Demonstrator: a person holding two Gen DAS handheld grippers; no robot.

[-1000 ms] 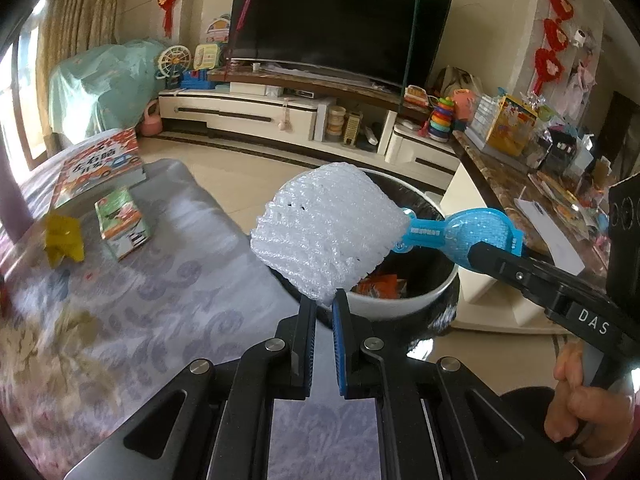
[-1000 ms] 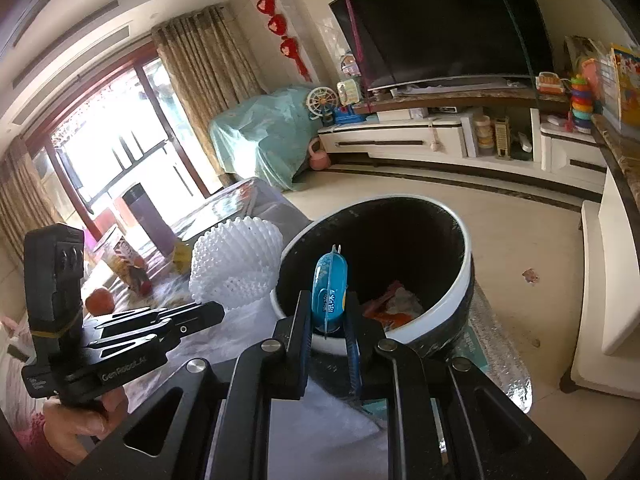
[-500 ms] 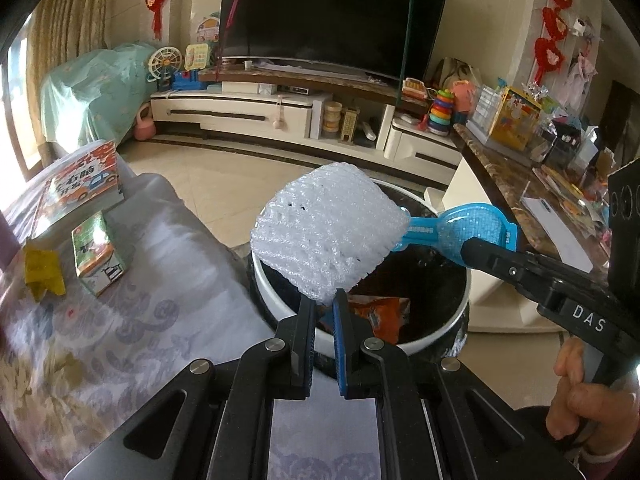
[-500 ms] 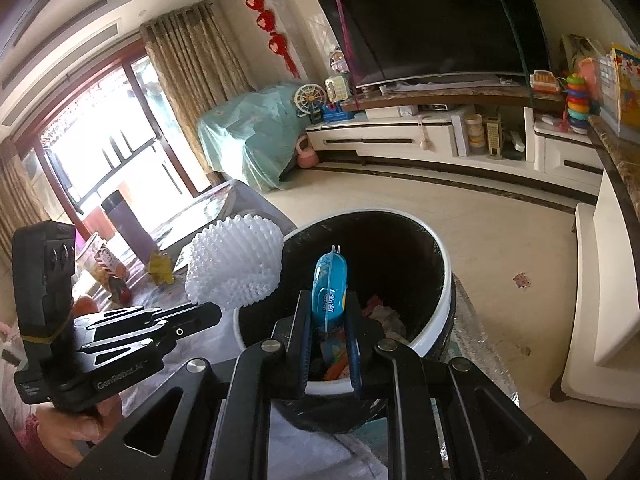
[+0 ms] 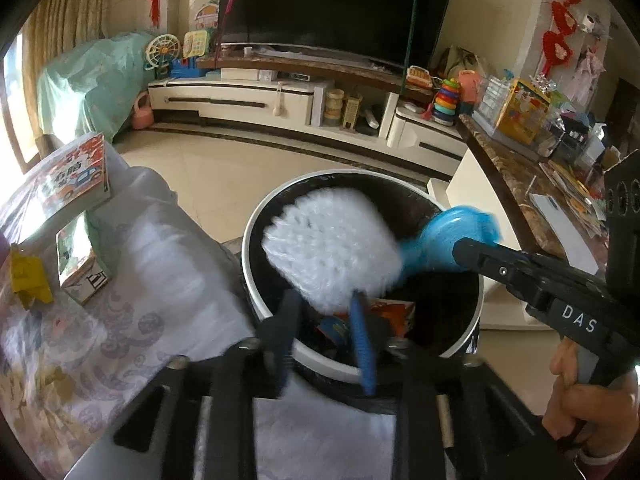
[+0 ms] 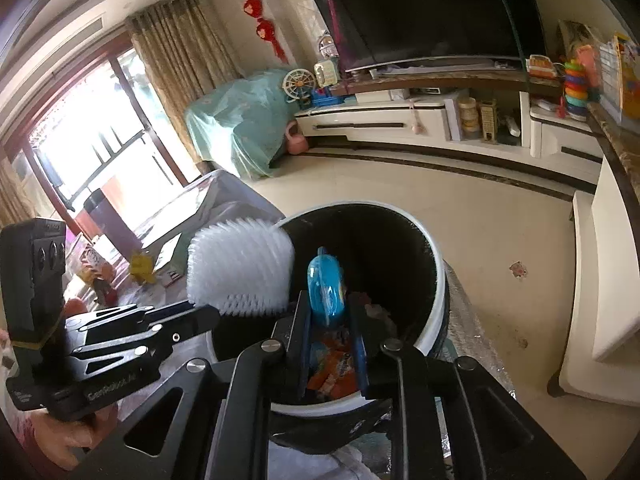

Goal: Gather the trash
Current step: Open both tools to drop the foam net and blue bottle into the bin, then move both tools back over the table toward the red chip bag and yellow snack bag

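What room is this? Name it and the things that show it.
Likely a home living room: a big television over a low white cabinet, curtains at a glass door, toys on the shelf.

Television (image 5: 336, 4) above cabinet (image 5: 248, 100); book (image 5: 70, 176) on tablecloth (image 5: 132, 320).

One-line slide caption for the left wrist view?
Open left gripper drops white foam net over the trash bin; right gripper beside a blue item.

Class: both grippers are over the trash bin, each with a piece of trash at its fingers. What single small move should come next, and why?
Probably draw both grippers back. The left gripper and right gripper both show spread fingers, so the white foam net and blue item look released over the bin, which already holds wrappers.
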